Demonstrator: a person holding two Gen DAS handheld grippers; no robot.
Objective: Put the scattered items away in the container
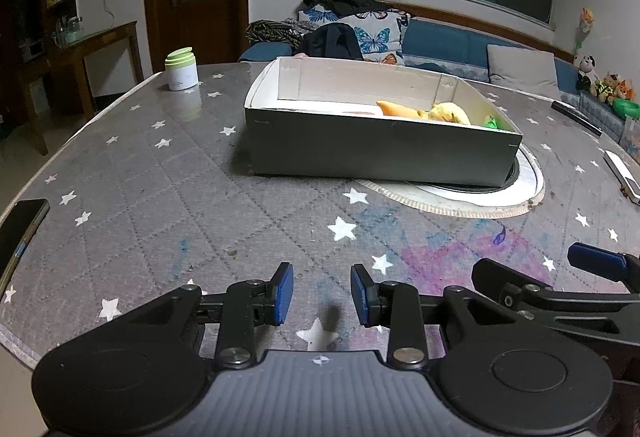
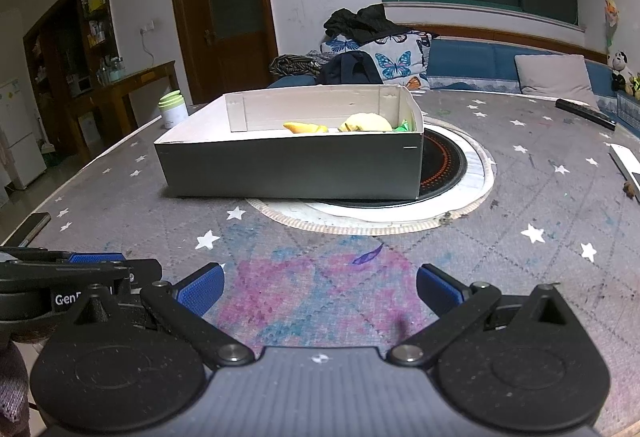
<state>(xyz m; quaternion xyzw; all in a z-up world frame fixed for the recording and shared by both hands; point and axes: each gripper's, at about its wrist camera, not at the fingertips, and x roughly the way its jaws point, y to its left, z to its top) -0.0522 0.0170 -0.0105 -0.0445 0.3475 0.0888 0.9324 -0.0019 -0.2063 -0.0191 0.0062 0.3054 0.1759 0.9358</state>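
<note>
My left gripper [image 1: 322, 295] sits low in the left view, jaws apart with nothing but starred cloth [image 1: 160, 197] between the blue pads; my right gripper [image 2: 320, 289] in the right view is spread wider, also empty, over the pink and blue stain [image 2: 320, 289]. Each view catches the other tool at its edge: the right gripper at lower right of the left view, the left gripper at lower left of the right view. The box [image 1: 380, 153] sits in the middle of both frames, resting partly on the round cooktop [image 2: 444, 165]. Only the right view shows the cooktop's dark surface and orange dot ring; in the left view the box hides most of it. The box's long axis runs across the frame, left to right, its dark side wall facing me. Inside, toward its right end, lie an orange toy [image 1: 400, 109], a yellow toy [image 1: 452, 113] and a green scrap [image 1: 490, 123]. A green-lidded jar [image 1: 182, 71] stands at upper left, a phone [image 1: 20, 229] at the left edge, a dark remote [image 2: 586, 113] at right.
</note>
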